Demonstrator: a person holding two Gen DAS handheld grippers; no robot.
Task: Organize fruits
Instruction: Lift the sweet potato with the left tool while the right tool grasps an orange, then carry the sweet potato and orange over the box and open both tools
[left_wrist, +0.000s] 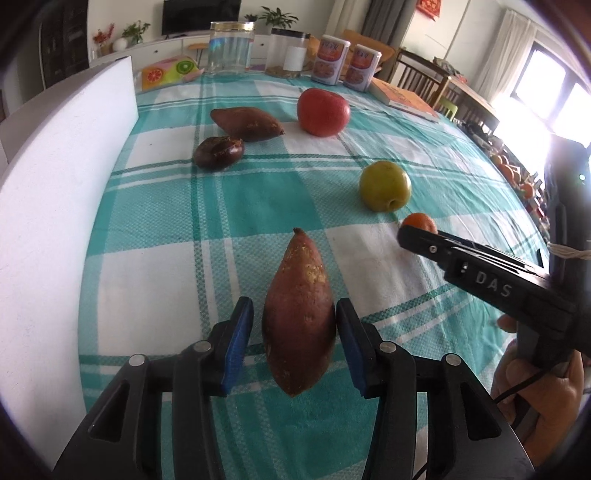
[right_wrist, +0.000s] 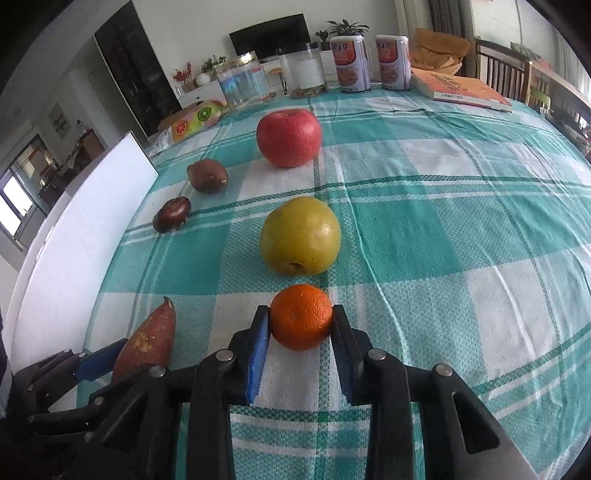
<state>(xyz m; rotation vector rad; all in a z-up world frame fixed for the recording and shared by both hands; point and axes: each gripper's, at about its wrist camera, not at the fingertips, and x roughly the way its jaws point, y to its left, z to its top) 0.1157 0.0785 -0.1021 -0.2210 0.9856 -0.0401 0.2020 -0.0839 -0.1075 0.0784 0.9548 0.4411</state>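
Observation:
My left gripper (left_wrist: 294, 319) stands around a long reddish sweet potato (left_wrist: 298, 321) lying on the checked cloth; the right pad touches it, a small gap shows at the left pad. My right gripper (right_wrist: 300, 321) is shut on a small orange (right_wrist: 301, 321), both pads touching it. Beyond it sit a yellow-green apple (right_wrist: 300, 236) and a red apple (right_wrist: 289, 137) in a row. On the left lie a second sweet potato (right_wrist: 207, 175) and a dark purple one (right_wrist: 172, 215). The left view also shows the orange (left_wrist: 419, 222) behind the right gripper's finger.
A white foam board (left_wrist: 55, 206) stands along the table's left edge. At the far end stand a glass jar (left_wrist: 231, 46), a plastic jar (left_wrist: 290, 51), two cans (left_wrist: 345, 64), a book (left_wrist: 406, 99) and a fruit-print box (left_wrist: 168, 72).

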